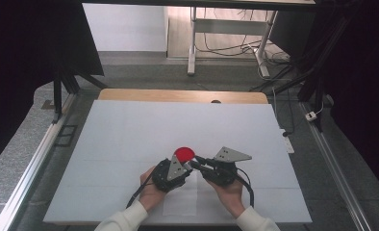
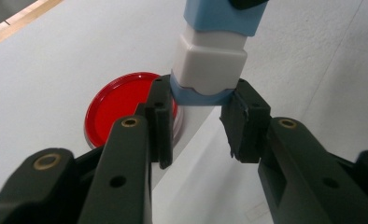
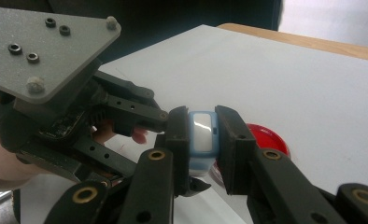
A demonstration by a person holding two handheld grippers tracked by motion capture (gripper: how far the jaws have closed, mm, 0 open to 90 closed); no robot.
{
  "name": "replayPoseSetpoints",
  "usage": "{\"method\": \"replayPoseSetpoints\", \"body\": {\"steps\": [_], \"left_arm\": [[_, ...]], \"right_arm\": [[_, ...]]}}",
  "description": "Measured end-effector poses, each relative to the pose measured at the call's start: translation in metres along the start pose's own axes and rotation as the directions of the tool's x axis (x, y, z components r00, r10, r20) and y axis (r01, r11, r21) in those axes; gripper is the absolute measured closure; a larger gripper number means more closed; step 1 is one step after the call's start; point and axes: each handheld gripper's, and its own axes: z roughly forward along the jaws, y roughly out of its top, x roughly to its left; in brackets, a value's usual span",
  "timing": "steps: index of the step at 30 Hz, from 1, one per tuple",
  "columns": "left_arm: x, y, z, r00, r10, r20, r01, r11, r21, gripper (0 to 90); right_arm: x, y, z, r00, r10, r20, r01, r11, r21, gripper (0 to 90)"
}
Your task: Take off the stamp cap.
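- White-covered bench (image 1: pixel 130 144) under dim studio surroundings, with a bare wooden edge at the far side.
- Left hand-held gripper (image 1: pixel 187 166), clenched on the blue band at one end of a white-and-blue block (image 2: pixel 209 65); pads pressed against both sides of that band.
- Right hand-held gripper (image 1: pixel 200 161), clenched on the other end of the same block (image 3: pixel 201 133); white face and pale blue rim seen between its jaws.
- Block held off the bench surface between the two grippers, near the front middle, just above and beside a red round dish (image 1: pixel 184 154).
- Red dish lying flat on the bench, apparently empty.
- Judged stage: block picked up and gripped at both ends; pulling apart or pressing together not yet visibly done; seam between white and blue parts shut.
- Remaining, by judgement: working the two ends, then setting the parts down.
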Motion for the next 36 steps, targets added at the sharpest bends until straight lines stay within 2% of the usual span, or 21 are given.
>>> {"method": "replayPoseSetpoints", "body": {"steps": [5, 7, 9, 12, 13, 15, 19, 23, 26, 28, 29, 31, 32, 34, 36], "left_arm": [[-0.001, 0.000, 0.001, 0.9984, 0.054, -0.013, -0.054, 0.9983, 0.022, 65.2], [0.002, -0.001, 0.001, 0.9995, 0.029, 0.012, -0.030, 0.9995, 0.014, 65.1], [0.001, 0.000, 0.001, 0.9994, 0.034, 0.006, -0.034, 0.9993, 0.013, 65.1], [0.002, -0.001, 0.001, 0.9998, 0.002, 0.019, -0.002, 1.0000, 0.002, 65.1], [0.002, -0.001, 0.001, 0.9993, -0.018, 0.031, 0.018, 0.9998, 0.000, 65.1], [0.002, -0.001, 0.001, 0.9992, -0.027, 0.029, 0.028, 0.9996, -0.002, 65.0], [0.005, -0.003, 0.001, 0.9958, -0.074, 0.054, 0.075, 0.9972, -0.010, 65.0], [0.004, -0.003, 0.001, 0.9983, -0.049, 0.032, 0.050, 0.9987, -0.007, 65.0], [0.004, -0.003, 0.001, 0.9977, -0.056, 0.038, 0.057, 0.9983, -0.011, 65.1], [0.004, -0.003, 0.001, 0.9983, -0.047, 0.035, 0.047, 0.9988, -0.008, 65.1], [0.003, -0.002, 0.001, 0.9994, -0.028, 0.022, 0.028, 0.9996, -0.001, 65.1], [0.001, -0.004, 0.003, 0.9984, 0.048, -0.028, -0.046, 0.9975, 0.053, 65.4], [0.003, -0.005, 0.004, 0.9987, 0.043, -0.028, -0.042, 0.9974, 0.058, 65.4], [0.006, -0.005, 0.003, 0.9997, 0.015, -0.019, -0.014, 0.9993, 0.036, 65.4], [0.006, -0.004, 0.002, 0.9997, 0.020, -0.015, -0.019, 0.9994, 0.027, 65.4]], "right_arm": [[0.000, 0.000, 0.001, 1.0000, 0.007, 0.000, -0.007, 1.000, 0.008, 75.6], [0.000, -0.001, 0.001, 0.9999, 0.012, -0.001, -0.012, 1.000, 0.008, 75.6], [-0.001, 0.000, 0.001, 0.9999, 0.015, 0.000, -0.015, 1.000, 0.007, 75.6], [-0.001, -0.001, 0.000, 0.9998, 0.019, 0.001, -0.019, 1.000, 0.003, 75.6], [-0.001, -0.001, 0.000, 0.9998, 0.020, 0.001, -0.020, 1.000, 0.001, 75.6], [0.000, -0.001, 0.000, 0.9998, 0.022, 0.003, -0.022, 1.000, -0.004, 75.6], [0.001, -0.001, 0.000, 0.9999, 0.011, 0.012, -0.011, 1.000, -0.006, 75.6], [0.002, -0.001, 0.000, 0.9999, 0.004, 0.014, -0.004, 1.000, -0.004, 75.7], [0.003, 0.000, 0.000, 0.9998, 0.000, 0.018, 0.000, 1.000, -0.004, 75.7], [0.003, 0.000, -0.001, 0.9998, -0.001, 0.019, 0.001, 1.000, -0.006, 75.6], [0.003, 0.000, 0.000, 0.9998, -0.001, 0.019, 0.001, 1.000, -0.003, 75.6], [0.002, 0.001, -0.002, 0.9994, -0.010, 0.032, 0.010, 1.000, -0.011, 75.8], [0.001, 0.003, -0.004, 0.9990, -0.016, 0.042, 0.017, 1.000, -0.016, 75.8], [-0.005, 0.007, -0.009, 0.9993, 0.009, 0.037, -0.008, 1.000, -0.026, 75.8], [-0.008, 0.008, -0.013, 0.9990, 0.018, 0.041, -0.016, 0.999, -0.033, 75.8]]}}
